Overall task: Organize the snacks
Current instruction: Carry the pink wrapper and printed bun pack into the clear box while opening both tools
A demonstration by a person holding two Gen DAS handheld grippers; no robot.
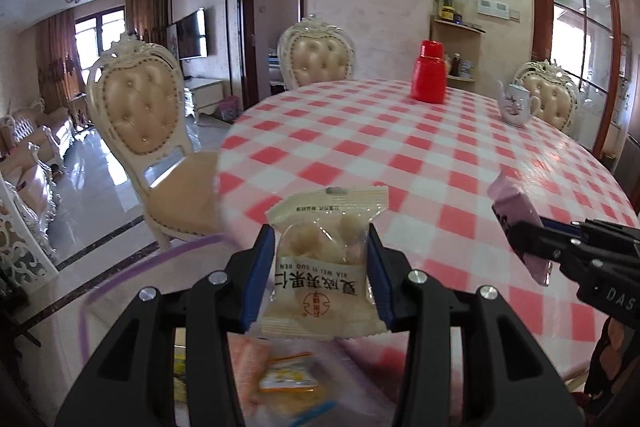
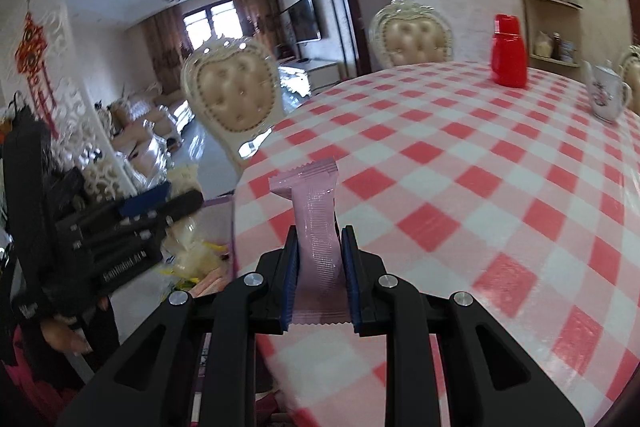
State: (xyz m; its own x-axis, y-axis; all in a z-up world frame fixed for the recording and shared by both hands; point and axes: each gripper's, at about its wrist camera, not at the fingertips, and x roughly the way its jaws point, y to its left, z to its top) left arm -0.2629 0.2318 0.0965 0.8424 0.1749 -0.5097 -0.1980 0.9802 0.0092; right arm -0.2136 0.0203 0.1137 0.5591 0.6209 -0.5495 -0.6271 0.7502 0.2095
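My left gripper (image 1: 322,267) is clamped on a cream nut packet (image 1: 324,263), part-open jaws pressing both its sides, packet upright between the pads. My right gripper (image 2: 320,267) is pinched nearly closed on a thin pink sachet (image 2: 316,223), edge-on, top sticking out past the tips. Landmark: checked table (image 1: 440,147). Both snacks are lifted over its near edge; red flask (image 1: 429,71) and teapot (image 1: 516,105) sit at the far side. A clear bag (image 1: 280,379) of other snacks lies under the left gripper, off the table's near edge. Step, I judge: carrying both snacks. Next: pick a clear patch on the table and lower them.
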